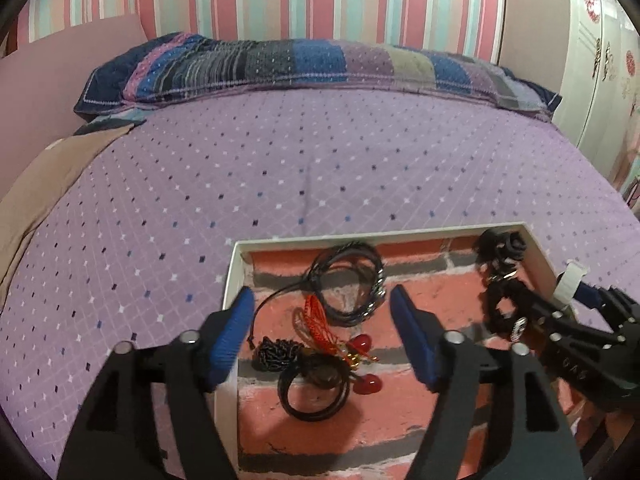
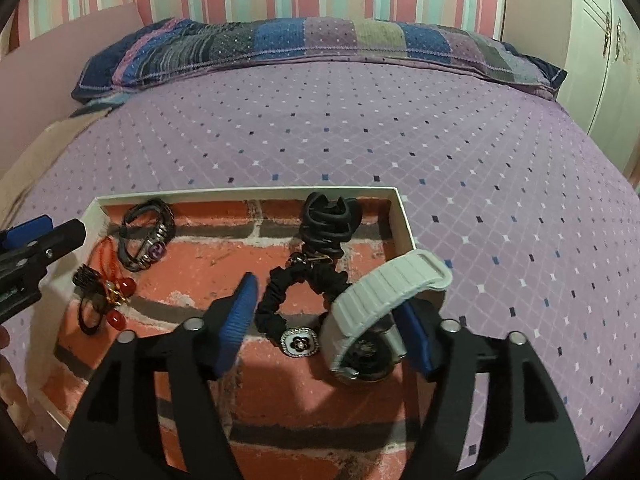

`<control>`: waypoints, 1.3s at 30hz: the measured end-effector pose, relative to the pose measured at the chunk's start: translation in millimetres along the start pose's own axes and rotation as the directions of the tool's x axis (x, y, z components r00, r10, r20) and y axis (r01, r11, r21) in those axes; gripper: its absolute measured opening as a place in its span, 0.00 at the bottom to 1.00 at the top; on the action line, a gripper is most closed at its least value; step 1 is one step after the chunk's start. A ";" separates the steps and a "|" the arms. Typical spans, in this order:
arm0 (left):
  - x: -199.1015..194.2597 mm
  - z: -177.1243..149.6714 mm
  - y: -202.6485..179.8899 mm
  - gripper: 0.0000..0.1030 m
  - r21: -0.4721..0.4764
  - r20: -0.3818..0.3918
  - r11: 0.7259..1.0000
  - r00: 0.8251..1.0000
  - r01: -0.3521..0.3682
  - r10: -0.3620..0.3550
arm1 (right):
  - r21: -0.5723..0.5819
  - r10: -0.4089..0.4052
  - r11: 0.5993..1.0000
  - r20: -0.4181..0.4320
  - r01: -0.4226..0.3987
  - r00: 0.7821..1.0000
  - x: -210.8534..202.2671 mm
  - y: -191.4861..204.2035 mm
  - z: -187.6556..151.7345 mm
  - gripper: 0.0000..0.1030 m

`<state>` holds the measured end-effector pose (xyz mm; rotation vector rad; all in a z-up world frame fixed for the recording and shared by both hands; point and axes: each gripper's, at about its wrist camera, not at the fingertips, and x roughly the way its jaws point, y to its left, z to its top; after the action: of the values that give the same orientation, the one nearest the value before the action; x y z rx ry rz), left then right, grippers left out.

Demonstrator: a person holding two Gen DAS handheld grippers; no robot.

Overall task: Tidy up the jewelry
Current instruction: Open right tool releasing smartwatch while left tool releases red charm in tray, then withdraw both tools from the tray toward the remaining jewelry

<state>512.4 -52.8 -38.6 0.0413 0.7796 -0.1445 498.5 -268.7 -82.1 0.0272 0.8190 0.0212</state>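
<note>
Fingers (image 1: 247, 322) of both grippers spread, released, angled down over the tray (image 1: 230, 280) of jewelry.

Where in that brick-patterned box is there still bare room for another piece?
The box is bare down its middle, between the leather bracelets and the black scrunchie, and along the near floor. Crowded: the left side around the red beads, and the right around the white-strapped watch.

Both wrist fisheyes look steeply down, close over the white shallow brick-lined tray (image 1: 236, 276) on the purple diamond-patterned bedspread (image 2: 320, 128); left view covers tray's left half, right view its right; both share the far striped pillow (image 1: 280, 64).
</note>
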 end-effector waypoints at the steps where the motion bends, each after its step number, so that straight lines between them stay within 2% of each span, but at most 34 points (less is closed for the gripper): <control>1: -3.1 0.7 -2.3 0.71 0.005 0.007 1.000 1.000 0.003 -0.003 | 0.007 0.006 1.000 0.000 -0.006 1.000 -0.6 -0.2 0.9 0.69; 3: -9.3 0.8 -7.0 0.75 0.018 0.021 1.000 1.000 0.003 -0.003 | 0.018 0.021 1.000 0.002 -0.021 1.000 -2.5 0.5 0.9 0.75; 6: -12.9 -2.1 -12.6 0.75 0.024 0.027 1.000 1.000 0.015 -0.015 | 0.016 0.008 1.000 0.016 -0.008 1.000 -4.9 5.0 -0.5 0.81; 12: -14.6 -10.3 -15.9 0.75 0.033 0.033 0.999 0.999 0.012 -0.013 | 0.038 -0.005 0.999 0.049 0.003 0.999 -6.5 7.6 -6.9 0.87; 19: -13.8 -17.5 -10.0 0.76 0.012 0.028 1.000 1.000 0.013 -0.013 | 0.028 -0.014 1.000 0.061 0.012 0.998 -8.7 11.1 -7.6 0.88; 21: -15.8 -17.8 -7.9 0.85 0.002 0.031 1.000 0.999 0.020 -0.020 | 0.032 0.000 1.000 0.058 -0.001 0.998 -9.6 10.7 -6.9 0.91; 24: -23.9 -18.2 -6.8 0.86 0.003 0.049 1.000 0.998 0.029 -0.030 | 0.020 0.004 1.000 0.060 -0.006 0.998 -11.7 11.4 -8.9 0.92; 29: -30.2 -15.8 -7.8 0.90 0.012 0.026 0.998 0.998 0.054 -0.054 | 0.003 -0.016 1.000 -0.025 0.016 1.000 -11.0 14.7 -6.7 0.96; 33: -34.6 -13.2 -7.8 0.90 0.010 -0.017 0.998 0.998 0.056 -0.055 | 0.034 0.015 0.999 -0.076 -0.012 0.997 -16.6 9.5 -0.3 0.96; 39: -48.4 -21.1 -6.9 0.90 -0.006 -0.003 0.999 0.999 0.039 -0.039 | 0.002 -0.034 0.999 0.011 0.034 0.999 -37.8 8.2 -4.4 0.96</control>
<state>462.7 -52.2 -19.5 0.0204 0.7839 -0.1790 469.4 -261.6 -57.3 0.0149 0.8086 -0.0121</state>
